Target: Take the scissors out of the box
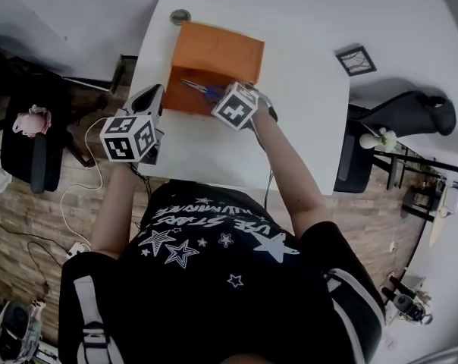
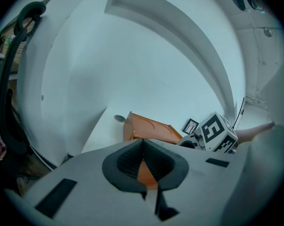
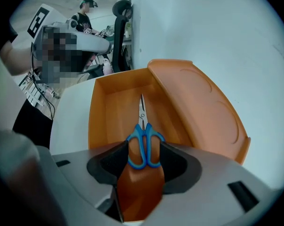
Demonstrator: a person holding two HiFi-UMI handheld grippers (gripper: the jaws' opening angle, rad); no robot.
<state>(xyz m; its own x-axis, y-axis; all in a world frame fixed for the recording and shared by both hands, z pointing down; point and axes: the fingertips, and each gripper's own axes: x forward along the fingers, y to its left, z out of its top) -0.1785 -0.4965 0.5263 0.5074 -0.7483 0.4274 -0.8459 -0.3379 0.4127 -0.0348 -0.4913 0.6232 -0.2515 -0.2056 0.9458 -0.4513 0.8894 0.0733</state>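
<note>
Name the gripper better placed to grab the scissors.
Right. The right gripper reaches into the orange box, open jaws flanking the blue handles of the scissors; the left gripper sits outside the box.

left hand-held gripper (image 2: pixel 142 142): jaws together | right hand-held gripper (image 3: pixel 144 146): jaws apart

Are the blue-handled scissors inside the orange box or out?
Inside: the blue-handled scissors lie on the floor of the open orange plastic box.
</note>
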